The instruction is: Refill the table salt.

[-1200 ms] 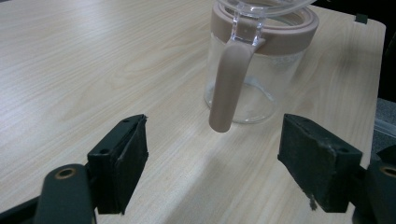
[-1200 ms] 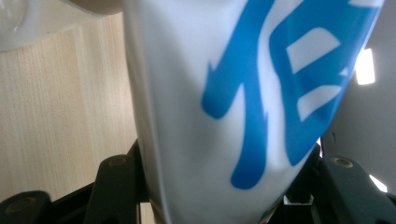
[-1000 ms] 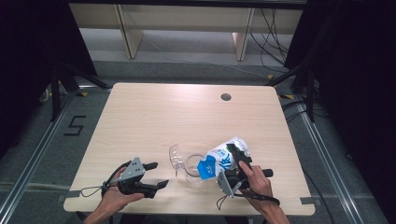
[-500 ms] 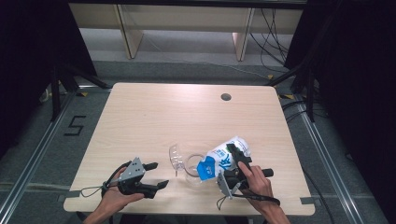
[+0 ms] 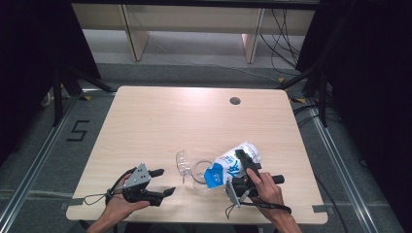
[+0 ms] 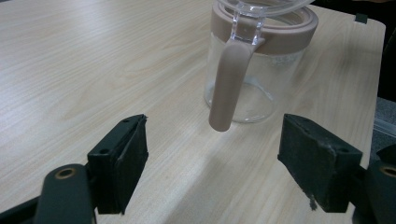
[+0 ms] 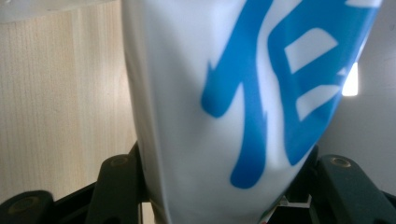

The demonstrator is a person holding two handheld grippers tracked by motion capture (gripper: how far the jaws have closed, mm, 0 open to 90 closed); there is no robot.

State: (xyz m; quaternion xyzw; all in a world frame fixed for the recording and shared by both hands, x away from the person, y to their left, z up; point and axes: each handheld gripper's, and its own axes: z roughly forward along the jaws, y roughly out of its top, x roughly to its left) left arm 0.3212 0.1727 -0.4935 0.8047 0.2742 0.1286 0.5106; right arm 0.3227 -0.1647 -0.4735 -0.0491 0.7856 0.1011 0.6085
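Right gripper [image 5: 241,167] clamped on white-and-blue pouch [image 5: 232,165], tilted over clear jug [image 5: 194,170] near table's [image 5: 194,116] front edge. Left gripper [image 5: 163,182] spread wide, holding nothing, aimed at jug's beige handle [image 6: 229,79], well short of it.

Tabletop [image 5: 160,121] — light wood grain, with a round dark grommet hole [image 5: 235,101] toward the far right. One clear jug [image 5: 192,169] with a beige rim and handle stands upright near the front edge.
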